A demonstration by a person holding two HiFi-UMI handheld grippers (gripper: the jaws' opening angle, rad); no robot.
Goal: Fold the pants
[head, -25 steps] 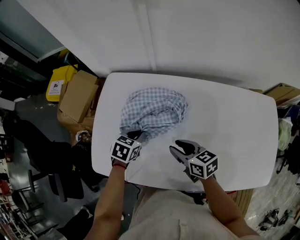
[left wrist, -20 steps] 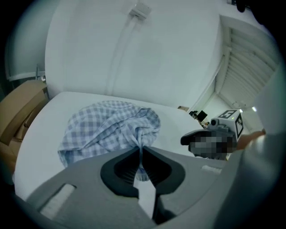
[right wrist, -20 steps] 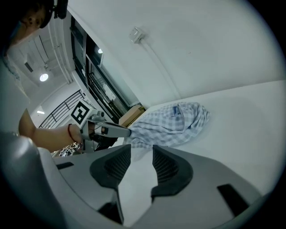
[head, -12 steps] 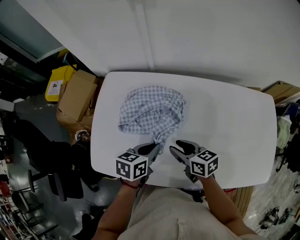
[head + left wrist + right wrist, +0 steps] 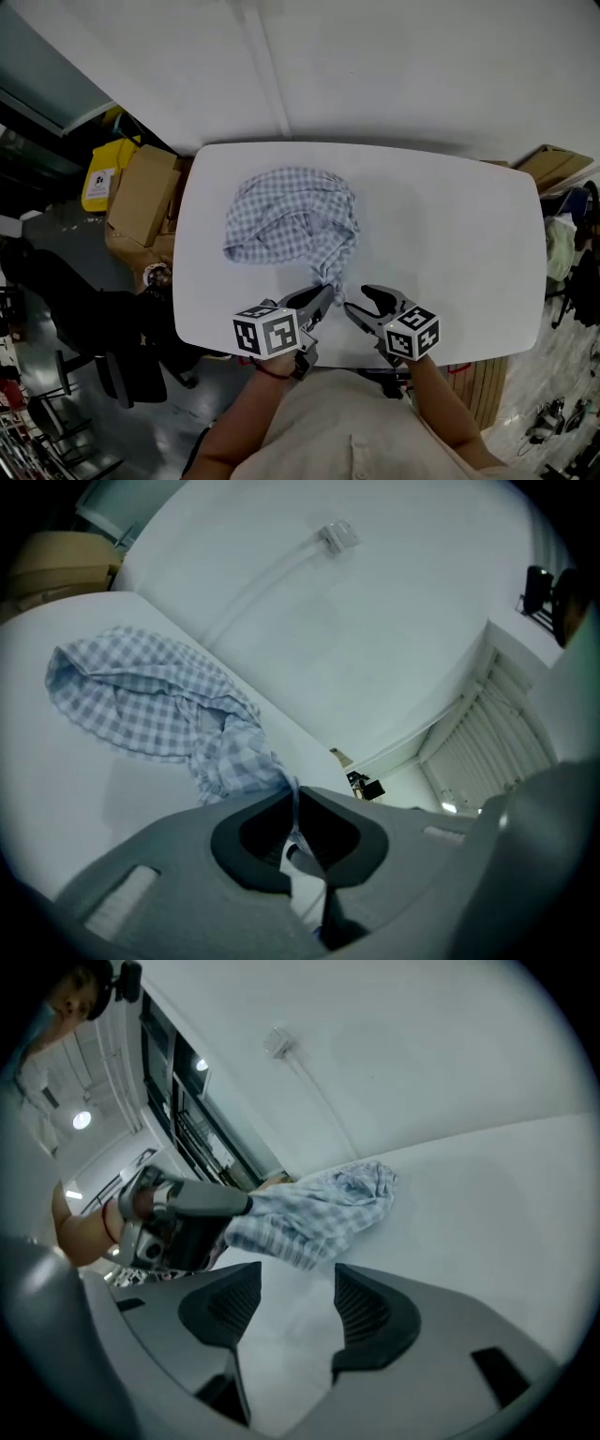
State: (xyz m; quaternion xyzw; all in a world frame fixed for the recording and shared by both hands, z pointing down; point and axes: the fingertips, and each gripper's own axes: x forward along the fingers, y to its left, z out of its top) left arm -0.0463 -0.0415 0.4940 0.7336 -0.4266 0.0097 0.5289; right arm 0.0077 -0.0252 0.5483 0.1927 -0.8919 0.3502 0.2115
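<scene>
The pants [image 5: 291,220] are lying on the left half of the counter [image 5: 450,234], nearer its far edge, with one end trailing back toward the near edge. Cardboard boxes [image 5: 141,192] are standing on the floor just beside the counter's left end, and another box [image 5: 553,167] is sitting past its far right corner.

From the head: looks steeply down over the white table [image 5: 450,234]. In both gripper views: sits low and close over it, faces past the jaws toward the wall [image 5: 375,621]. Shares the checked pants [image 5: 291,220] across all three.
</scene>
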